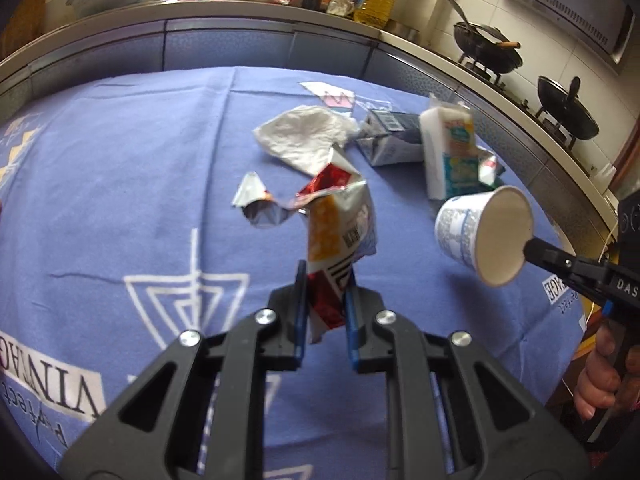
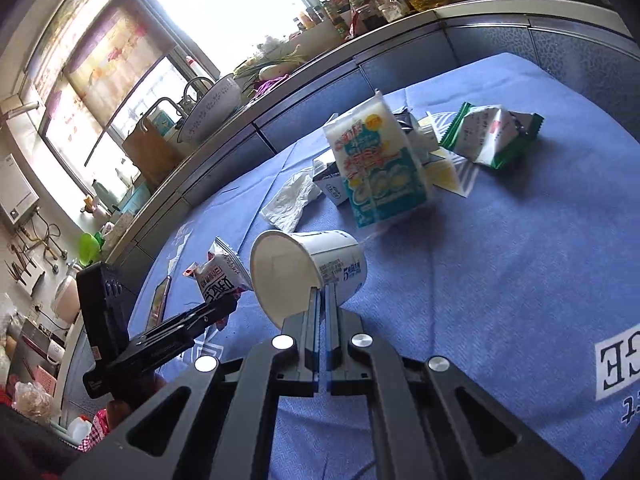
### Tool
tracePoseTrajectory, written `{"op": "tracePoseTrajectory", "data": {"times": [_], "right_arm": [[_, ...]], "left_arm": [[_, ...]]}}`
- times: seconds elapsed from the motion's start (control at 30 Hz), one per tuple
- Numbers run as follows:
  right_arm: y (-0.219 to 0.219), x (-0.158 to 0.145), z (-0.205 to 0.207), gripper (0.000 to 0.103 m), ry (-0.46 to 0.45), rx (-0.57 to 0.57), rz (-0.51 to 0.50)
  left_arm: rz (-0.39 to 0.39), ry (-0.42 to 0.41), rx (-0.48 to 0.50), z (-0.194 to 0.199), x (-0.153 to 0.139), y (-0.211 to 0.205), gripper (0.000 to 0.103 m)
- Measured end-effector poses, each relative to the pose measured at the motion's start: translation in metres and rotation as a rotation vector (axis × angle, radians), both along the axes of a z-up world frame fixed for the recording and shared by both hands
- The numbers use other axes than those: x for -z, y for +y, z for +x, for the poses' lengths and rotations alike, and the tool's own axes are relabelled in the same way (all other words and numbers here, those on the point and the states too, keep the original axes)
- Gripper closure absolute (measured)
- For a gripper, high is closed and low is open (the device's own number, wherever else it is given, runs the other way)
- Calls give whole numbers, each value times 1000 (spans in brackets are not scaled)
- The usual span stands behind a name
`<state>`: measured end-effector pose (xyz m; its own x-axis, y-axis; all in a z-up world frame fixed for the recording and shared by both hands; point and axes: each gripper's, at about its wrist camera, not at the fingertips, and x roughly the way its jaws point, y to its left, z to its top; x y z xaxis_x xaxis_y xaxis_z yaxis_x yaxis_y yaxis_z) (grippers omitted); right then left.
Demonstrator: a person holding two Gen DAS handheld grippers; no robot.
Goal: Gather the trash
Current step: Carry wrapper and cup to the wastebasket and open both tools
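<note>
Left gripper (image 1: 326, 280) angled downward, pads pressed against both sides of a crumpled snack wrapper (image 1: 340, 236) lifted clear of the table. Right gripper (image 2: 322, 292) also tilted down, jaws nearly together, pinching the rim of a paper cup (image 2: 308, 268). Person's fingers (image 1: 596, 380) wrap the right handle.

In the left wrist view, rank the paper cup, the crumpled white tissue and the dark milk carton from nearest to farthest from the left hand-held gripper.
From the left hand-held gripper:
1. Paper cup, lifted at the right.
2. Crumpled white tissue, ahead at centre.
3. Dark milk carton, farther back, right of the tissue.
</note>
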<state>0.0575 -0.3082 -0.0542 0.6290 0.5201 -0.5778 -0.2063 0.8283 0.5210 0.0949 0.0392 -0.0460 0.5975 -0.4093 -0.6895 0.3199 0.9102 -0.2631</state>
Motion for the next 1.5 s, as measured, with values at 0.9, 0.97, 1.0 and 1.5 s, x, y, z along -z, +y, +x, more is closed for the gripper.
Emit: {"op": "tracePoseTrajectory", "data": {"times": [0.9, 0.97, 1.0, 1.5], "right_arm": [[-318, 16, -88, 102, -118, 801, -30], [-328, 25, -87, 102, -104, 826, -46], [-332, 29, -87, 102, -93, 837, -53], [-325, 45, -84, 101, -78, 856, 17]], "left_arm": [[92, 6, 774, 26, -38, -451, 88], [111, 20, 784, 27, -30, -477, 88], [123, 27, 788, 29, -26, -486, 88], [143, 9, 692, 28, -26, -467, 29]]}}
